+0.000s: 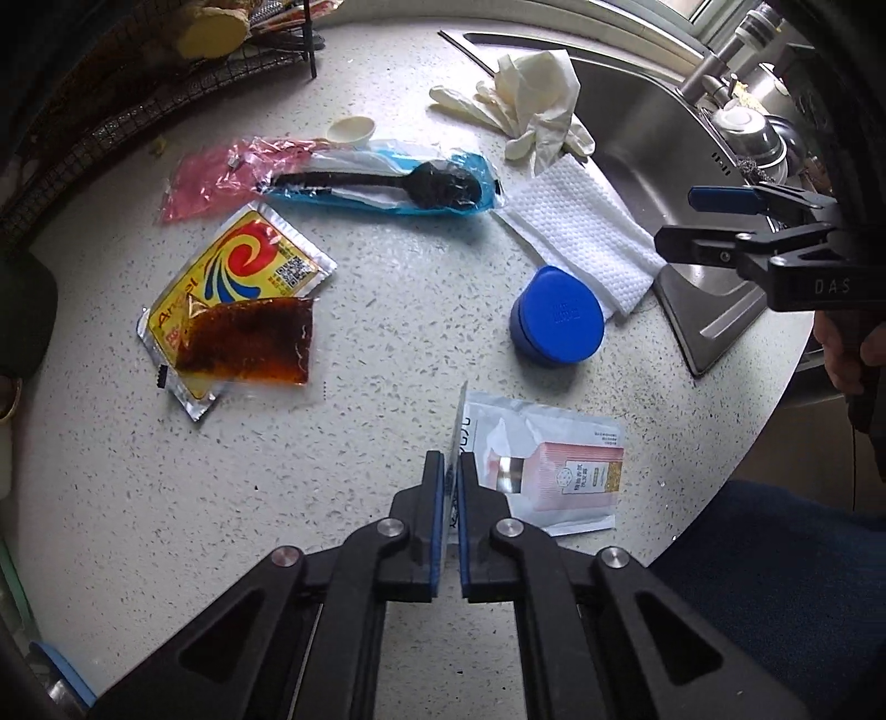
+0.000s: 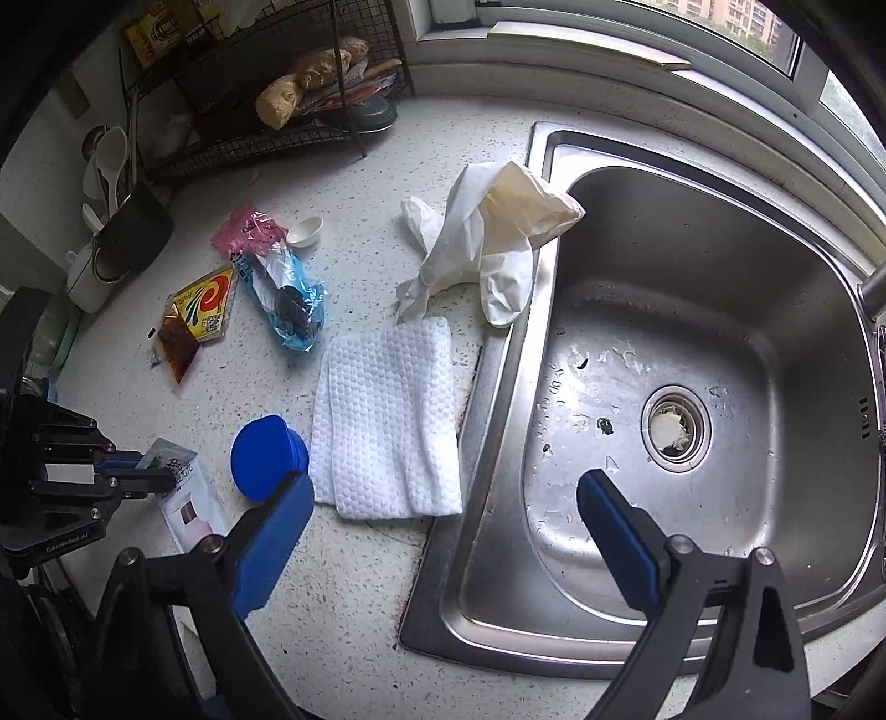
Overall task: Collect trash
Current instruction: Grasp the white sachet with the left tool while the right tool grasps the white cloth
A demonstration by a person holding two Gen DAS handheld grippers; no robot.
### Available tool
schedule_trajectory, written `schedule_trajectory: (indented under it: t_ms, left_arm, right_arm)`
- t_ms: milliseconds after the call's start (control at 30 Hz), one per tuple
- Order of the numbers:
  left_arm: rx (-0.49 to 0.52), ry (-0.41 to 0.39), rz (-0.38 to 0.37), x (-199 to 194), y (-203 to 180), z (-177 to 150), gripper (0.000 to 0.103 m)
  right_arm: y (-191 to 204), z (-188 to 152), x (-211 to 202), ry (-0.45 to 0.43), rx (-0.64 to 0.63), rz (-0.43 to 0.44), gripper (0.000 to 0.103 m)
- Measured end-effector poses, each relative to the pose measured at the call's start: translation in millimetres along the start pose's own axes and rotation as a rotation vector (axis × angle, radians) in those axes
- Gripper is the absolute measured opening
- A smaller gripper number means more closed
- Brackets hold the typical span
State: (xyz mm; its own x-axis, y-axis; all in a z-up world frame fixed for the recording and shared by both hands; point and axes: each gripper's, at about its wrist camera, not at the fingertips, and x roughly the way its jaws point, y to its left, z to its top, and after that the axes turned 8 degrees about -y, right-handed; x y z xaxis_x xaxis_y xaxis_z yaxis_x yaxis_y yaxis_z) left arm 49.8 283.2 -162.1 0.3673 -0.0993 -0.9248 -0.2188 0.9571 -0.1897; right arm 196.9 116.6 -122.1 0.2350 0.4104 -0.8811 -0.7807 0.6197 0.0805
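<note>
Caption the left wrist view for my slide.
Left gripper pinching a white sachet on a littered counter.

Soft daylight enters from the window (image 2: 736, 22) above the sink (image 2: 720, 266), whose steel shows mild glare. Shadows are faint. Both fisheye views bend strongly and darken at their edges, otherwise sharp

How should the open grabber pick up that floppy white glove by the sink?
Pinch the raised, bunched middle of the rubber glove, coming straight down from above. It lies crumpled, half draped over the sink rim, so that hump sticks up for the right gripper's open jaws; the flat fingers probably would slip.
</note>
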Motion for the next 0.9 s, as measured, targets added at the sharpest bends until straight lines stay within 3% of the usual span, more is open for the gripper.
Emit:
schedule_trajectory:
  t_ms: [267, 533, 667, 833, 900]
  left_arm:
    - [-0.033, -0.045, -0.001, -12, -3, 7, 0.003]
    - [-0.104, -0.066, -0.006, -12, 0, 5, 0.003]
    - [-0.120, -0.063, -0.016, -7, 0, 5, 0.003]
    - [-0.136, -0.057, 0.003, -5, -1, 1, 0.003]
    - [-0.139, -0.058, 0.002, -6, -3, -1, 0.003]
  right_arm:
    - [11, 17, 32, 0.049, -0.063, 0.060, 0.073]
    - [21, 29, 48, 0.066, -0.117, 0.043, 0.068]
    - [32, 29, 58, 0.118, -0.163, 0.057, 0.064]
    - [47, 24, 62, 0.101, -0.237, 0.003, 0.062]
    - [53, 20, 58, 0.075, -0.259, 0.020, 0.045]
